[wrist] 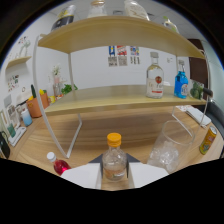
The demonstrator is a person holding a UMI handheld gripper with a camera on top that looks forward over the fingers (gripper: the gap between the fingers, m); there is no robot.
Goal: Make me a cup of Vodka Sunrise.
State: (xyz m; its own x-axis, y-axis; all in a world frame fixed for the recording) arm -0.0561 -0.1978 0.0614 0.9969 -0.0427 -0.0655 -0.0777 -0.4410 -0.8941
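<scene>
The tool [114,172] is clamped on a small clear bottle [114,162], its two pale fingers [84,175] pressing against the glass from either side. The bottle stands upright between them, with a yellow screw cap, a short neck and rounded shoulders; through the glass it looks clear, with a faint amber tint low down. Just to the right of it, on the wooden worktop [90,130], stands a tall clear glass [169,147] tilted in the wide view, with ice cubes piled in its bottom. To the left of the fingers lies a little bottle of red liquid [59,164] with a white cap. Beyond them rises a two-level wooden shelf [120,95] on white wire legs. On its lower board stand a clear bottle with a red label [155,76] and a blue bottle [181,84] beside it. A yellow can [207,141] sits at the far right of the worktop
</scene>
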